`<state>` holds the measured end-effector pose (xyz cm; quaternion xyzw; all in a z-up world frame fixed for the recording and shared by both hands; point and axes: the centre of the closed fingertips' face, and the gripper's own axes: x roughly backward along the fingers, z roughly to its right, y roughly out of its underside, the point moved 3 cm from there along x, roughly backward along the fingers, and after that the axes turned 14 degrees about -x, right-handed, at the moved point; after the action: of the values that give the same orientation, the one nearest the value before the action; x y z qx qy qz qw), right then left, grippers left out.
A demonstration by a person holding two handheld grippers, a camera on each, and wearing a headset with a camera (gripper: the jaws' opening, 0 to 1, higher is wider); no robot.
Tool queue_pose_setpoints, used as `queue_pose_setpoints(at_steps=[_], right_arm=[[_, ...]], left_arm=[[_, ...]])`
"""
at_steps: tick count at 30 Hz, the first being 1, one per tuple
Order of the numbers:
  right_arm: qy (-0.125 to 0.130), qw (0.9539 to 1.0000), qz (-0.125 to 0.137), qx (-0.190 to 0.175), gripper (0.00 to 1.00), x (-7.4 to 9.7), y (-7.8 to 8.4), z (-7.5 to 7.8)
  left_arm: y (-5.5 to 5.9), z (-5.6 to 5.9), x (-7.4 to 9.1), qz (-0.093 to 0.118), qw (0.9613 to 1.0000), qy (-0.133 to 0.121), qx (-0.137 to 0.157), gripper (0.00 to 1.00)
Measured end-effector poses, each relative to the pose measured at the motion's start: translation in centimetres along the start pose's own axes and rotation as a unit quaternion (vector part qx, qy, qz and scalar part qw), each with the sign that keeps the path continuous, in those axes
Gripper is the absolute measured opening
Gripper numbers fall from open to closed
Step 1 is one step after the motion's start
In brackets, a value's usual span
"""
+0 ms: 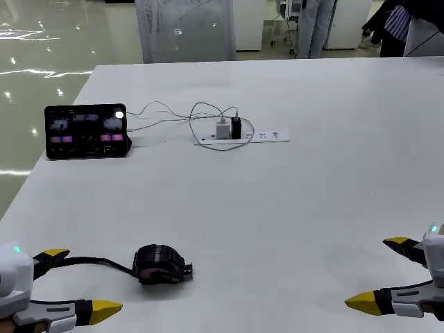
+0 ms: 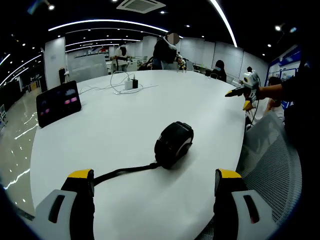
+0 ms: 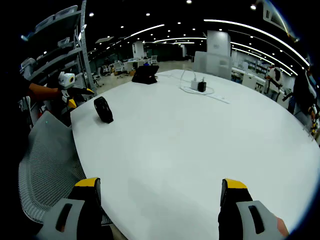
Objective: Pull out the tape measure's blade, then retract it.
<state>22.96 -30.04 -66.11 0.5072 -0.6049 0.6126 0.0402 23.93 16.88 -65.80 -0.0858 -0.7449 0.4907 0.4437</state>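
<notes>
1. Near the front-left edge of the white worktop [image 1: 277, 201] lies the black tape measure [image 1: 161, 263], on the bare surface, with neither tool touching its case.
2. At the near-left corner, the left tool [image 1: 83, 279] is held low over the worktop. Its yellow-tipped jaws are spread wide and nothing is clamped between them. They point towards the tape measure, which sits just ahead of the tips and outside the gap.
3. From the left gripper view, the case is roughly midway between the lines of the two jaws, a little towards the right-hand one.
4. From the case a black strap [image 1: 97, 261] trails back along the worktop to the tip of one jaw of the left tool. Whether the strap's end touches that jaw cannot be told.
5. At the near-right edge, the right tool [image 1: 374, 272] is also held with its jaws wide apart and empty. It is well apart from the tape measure, with open worktop between them. In the right gripper view the tape measure appears small at the far left, just beside the other tool.
6. Towards the far-left side a tablet [image 1: 86, 131] stands with its screen lit. To its right is a white power strip [image 1: 267, 137] with chargers [image 1: 223, 129] plugged in. Loose cables [image 1: 173, 114] run between the two, all well apart from the tape measure.
</notes>
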Motion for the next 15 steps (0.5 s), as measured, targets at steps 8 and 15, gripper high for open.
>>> queue_pose_setpoints(at_steps=[8, 15], right_arm=[[-0.002, 1.0, -0.002, -0.002, 0.99, -0.12, 0.22, 0.07], [-0.001, 1.0, -0.002, 0.001, 0.99, -0.04, 0.07, 0.01]], left_arm=[[0.19, 0.11, -0.06, -0.001, 1.0, 0.003, 0.003, 0.99], [0.1, 0.02, -0.03, -0.001, 1.0, 0.003, 0.002, 0.99]])
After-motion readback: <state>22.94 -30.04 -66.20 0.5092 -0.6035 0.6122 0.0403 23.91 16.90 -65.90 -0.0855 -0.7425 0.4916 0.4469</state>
